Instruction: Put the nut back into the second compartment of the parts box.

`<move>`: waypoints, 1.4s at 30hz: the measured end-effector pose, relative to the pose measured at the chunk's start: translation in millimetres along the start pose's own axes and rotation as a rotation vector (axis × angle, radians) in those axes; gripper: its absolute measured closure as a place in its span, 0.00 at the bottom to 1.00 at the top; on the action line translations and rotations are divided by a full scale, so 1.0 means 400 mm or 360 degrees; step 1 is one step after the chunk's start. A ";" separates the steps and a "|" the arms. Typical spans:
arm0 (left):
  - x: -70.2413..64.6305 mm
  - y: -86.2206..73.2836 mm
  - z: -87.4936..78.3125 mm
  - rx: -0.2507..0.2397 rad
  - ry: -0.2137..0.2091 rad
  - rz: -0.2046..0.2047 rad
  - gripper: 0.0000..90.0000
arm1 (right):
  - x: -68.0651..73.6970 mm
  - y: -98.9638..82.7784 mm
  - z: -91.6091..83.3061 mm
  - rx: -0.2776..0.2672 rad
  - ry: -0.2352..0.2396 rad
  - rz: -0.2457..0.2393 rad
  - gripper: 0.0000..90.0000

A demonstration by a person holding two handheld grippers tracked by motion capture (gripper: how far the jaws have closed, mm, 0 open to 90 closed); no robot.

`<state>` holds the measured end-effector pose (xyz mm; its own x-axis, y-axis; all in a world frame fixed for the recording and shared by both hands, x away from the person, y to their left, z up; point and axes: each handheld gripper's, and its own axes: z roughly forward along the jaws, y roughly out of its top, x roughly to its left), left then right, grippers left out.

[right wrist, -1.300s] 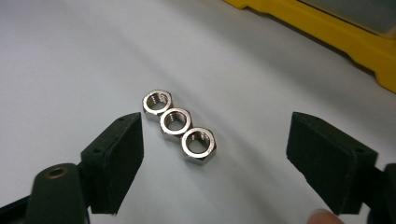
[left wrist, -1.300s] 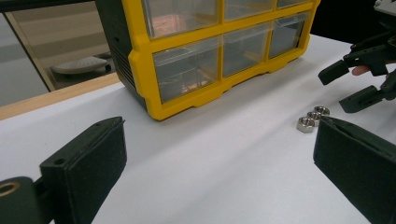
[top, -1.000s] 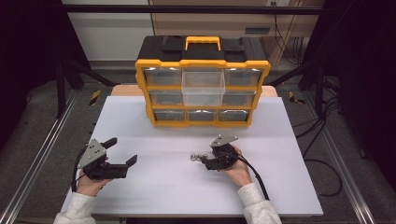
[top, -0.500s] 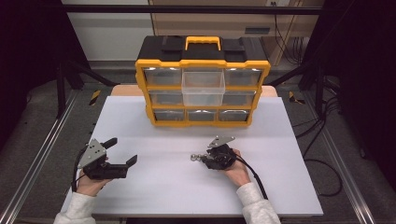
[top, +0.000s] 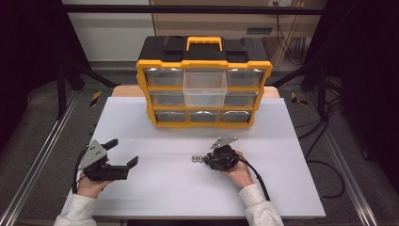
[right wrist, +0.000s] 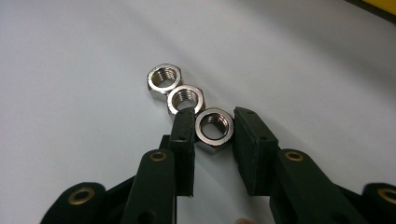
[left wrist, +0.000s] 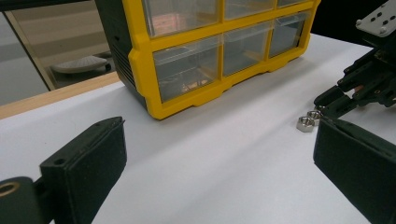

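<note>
Three nuts [right wrist: 187,100] in a row on the table [top: 282,188] — drawer cabinet [top: 203,82] behind.

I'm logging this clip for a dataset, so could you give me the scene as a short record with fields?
surface: white table
work in hand: picking one of three hex nuts lying in a row
right gripper: jaws have just been closing, nearest nut between them, both pads at its sides
other nuts: middle nut, far nut, both flat on the table
left gripper: open, nothing between its jaws
behind: yellow drawer organizer, top middle drawer pulled out

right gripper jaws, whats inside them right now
One steel hex nut lies on the white table between the closing right gripper jaws; two more nuts sit outside. Pad contact is unclear.
</note>
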<state>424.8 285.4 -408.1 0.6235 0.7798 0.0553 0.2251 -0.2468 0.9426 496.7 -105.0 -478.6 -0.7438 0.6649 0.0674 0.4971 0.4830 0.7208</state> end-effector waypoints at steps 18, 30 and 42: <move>-0.001 -0.001 0.000 0.0002 -0.0003 0.0002 0.02 | 0.001 0.007 -0.029 -0.0023 -0.0002 0.0021 0.78; -0.003 -0.003 0.004 0.0012 -0.0006 0.0003 0.02 | 0.004 0.019 -0.086 -0.0077 -0.0017 0.0042 0.78; -0.004 -0.003 0.004 0.0007 -0.0012 0.0002 0.02 | 0.002 0.055 -0.169 -0.0208 -0.0025 0.0037 0.78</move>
<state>424.7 283.3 -410.1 0.6293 0.7752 0.0543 0.2273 -0.2505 0.9411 476.7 -132.5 -416.0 -0.7254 0.6843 0.0751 0.4509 0.3898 0.8030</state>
